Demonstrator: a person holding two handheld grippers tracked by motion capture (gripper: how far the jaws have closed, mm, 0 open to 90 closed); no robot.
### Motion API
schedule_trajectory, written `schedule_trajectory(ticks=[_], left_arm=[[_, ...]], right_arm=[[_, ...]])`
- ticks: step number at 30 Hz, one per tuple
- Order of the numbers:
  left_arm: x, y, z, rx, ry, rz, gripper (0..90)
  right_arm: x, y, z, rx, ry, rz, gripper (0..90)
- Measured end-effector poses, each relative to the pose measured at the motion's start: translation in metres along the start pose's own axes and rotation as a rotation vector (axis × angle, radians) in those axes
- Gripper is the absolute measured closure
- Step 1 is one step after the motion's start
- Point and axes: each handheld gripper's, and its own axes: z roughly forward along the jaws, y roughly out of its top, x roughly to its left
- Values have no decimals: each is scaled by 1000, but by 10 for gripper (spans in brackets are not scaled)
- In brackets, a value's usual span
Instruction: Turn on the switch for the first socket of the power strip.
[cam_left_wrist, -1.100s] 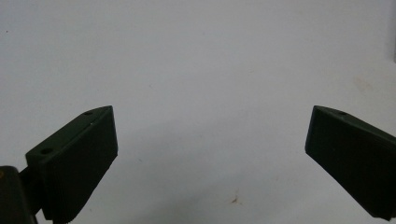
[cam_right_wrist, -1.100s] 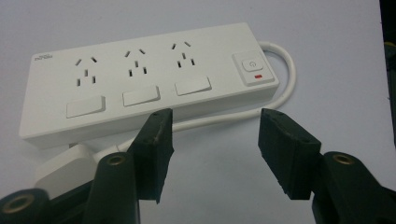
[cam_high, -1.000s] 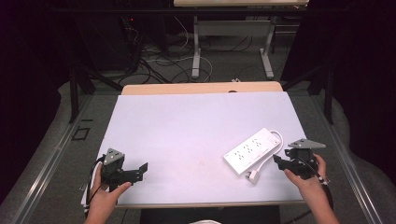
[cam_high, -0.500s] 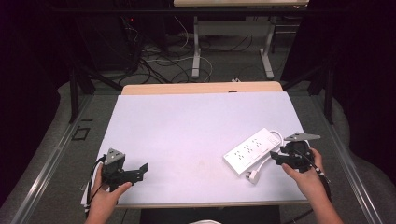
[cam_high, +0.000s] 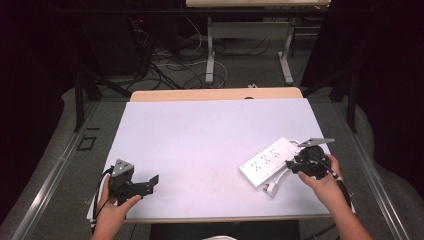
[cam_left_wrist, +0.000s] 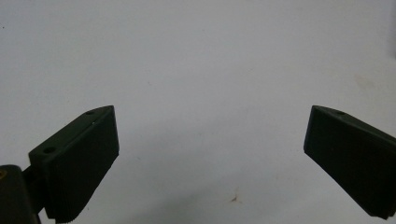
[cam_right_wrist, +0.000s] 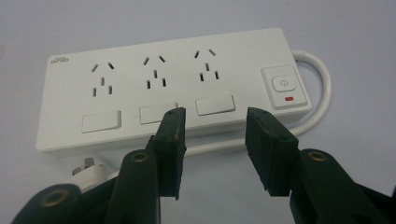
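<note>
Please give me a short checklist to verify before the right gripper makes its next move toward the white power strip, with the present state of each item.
1. Right gripper open: ok, jaws apart with nothing between them.
2. Aimed at the white rectangular plastic power strip: ok, it lies just ahead.
3. Strip flat on the pale grey table, sockets up: ok.
4. White cable out of the jaws' path: not ok, it runs along the strip's near edge.
5. Switch state: cannot tell.
6. Left gripper out of the way: ok, open at the table's near left.
</note>
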Motion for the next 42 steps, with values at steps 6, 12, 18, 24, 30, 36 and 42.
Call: schedule_trajectory(ticks=[6, 12, 18, 24, 30, 36, 42], left_arm=[[0, 0, 0, 0, 1, 0, 31], [0, 0, 0, 1, 1, 0, 33], [0, 0, 1, 2, 2, 1, 34], [-1, -1, 1, 4, 0, 0, 37], [0, -1, 1, 4, 1, -1, 38], [0, -1, 2, 6, 0, -2, 40], [-1, -2, 2, 14, -2, -2, 42]], right_arm=[[-2, 2, 2, 12, -1, -4, 617], [-5, 5, 5, 31, 0, -11, 670], [-7, 8, 9, 44, -7, -17, 713], [-10, 11, 12, 47, -5, -14, 751], [-14, 13, 18, 51, -6, -1, 807], [-17, 14, 23, 54, -3, 5, 839], [-21, 15, 31, 55, 5, 22, 871]])
